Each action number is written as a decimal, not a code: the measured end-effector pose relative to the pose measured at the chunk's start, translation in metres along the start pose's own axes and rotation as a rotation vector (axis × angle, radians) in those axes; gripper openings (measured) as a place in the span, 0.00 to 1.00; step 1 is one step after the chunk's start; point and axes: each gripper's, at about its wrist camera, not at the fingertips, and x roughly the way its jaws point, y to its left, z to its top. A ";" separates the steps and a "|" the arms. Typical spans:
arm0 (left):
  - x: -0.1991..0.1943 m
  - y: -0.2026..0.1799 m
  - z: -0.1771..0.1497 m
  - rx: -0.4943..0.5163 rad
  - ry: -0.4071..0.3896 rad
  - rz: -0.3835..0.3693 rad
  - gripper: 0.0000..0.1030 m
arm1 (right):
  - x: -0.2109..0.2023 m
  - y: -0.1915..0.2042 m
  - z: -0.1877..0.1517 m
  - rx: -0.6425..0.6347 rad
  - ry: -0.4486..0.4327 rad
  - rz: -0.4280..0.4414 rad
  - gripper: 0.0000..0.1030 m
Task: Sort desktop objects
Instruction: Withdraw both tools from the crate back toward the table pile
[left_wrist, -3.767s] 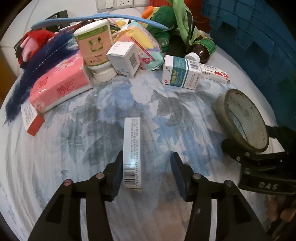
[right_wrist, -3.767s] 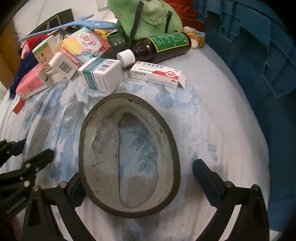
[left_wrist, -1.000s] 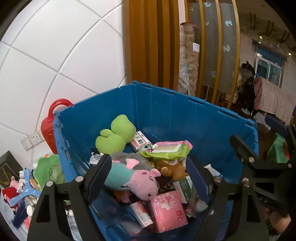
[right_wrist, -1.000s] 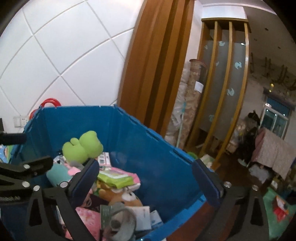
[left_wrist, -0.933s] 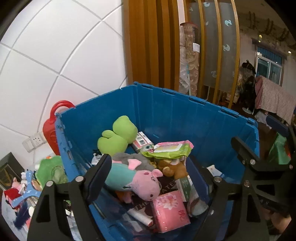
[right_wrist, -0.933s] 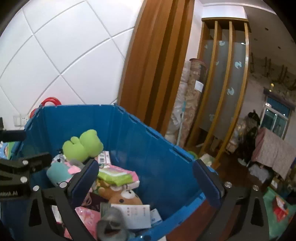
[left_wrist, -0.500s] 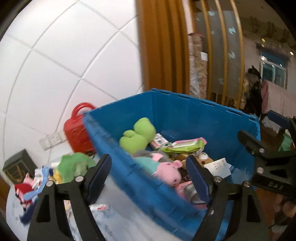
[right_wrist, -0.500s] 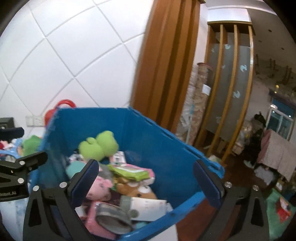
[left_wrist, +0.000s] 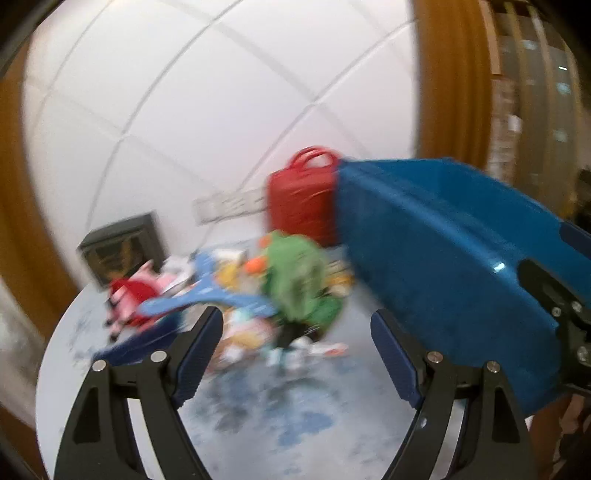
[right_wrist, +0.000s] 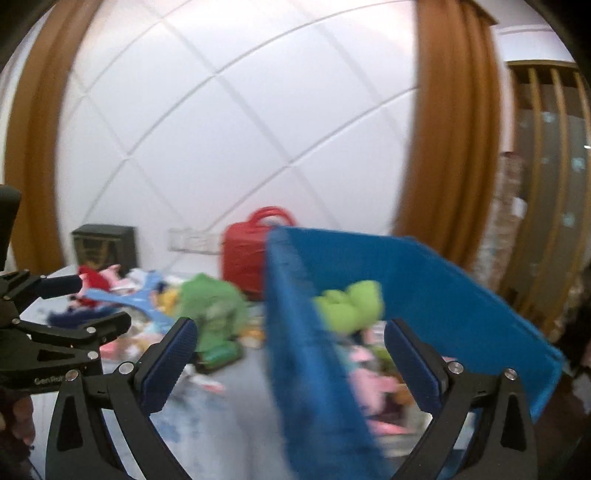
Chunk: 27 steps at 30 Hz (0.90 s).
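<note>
A lived-in home is suggested. A white quilted wall panel (right_wrist: 229, 122) is framed by wooden trim (right_wrist: 450, 122), with slatted wooden screens (right_wrist: 546, 192) beyond. Plush toys (left_wrist: 295, 280) and small household packages are heaped on a desk (left_wrist: 258, 417) covered in a blue floral cloth, beside a blue storage crate (right_wrist: 436, 280).

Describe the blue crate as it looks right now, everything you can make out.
The blue crate is a hard, glossy plastic bin with straight walls and an open top, upright on the floral-clothed table beside a red case. A lime green plush and blurred pink items lie inside. Neither tool touches it.
</note>
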 end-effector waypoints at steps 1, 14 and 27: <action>0.003 0.015 -0.005 -0.018 0.013 0.024 0.80 | 0.004 0.009 -0.001 -0.006 0.007 0.019 1.00; 0.078 0.191 -0.085 -0.297 0.286 0.267 0.80 | 0.105 0.103 -0.038 -0.067 0.221 0.203 1.00; 0.185 0.274 -0.153 -0.468 0.538 0.310 0.80 | 0.236 0.128 -0.107 -0.065 0.555 0.214 1.00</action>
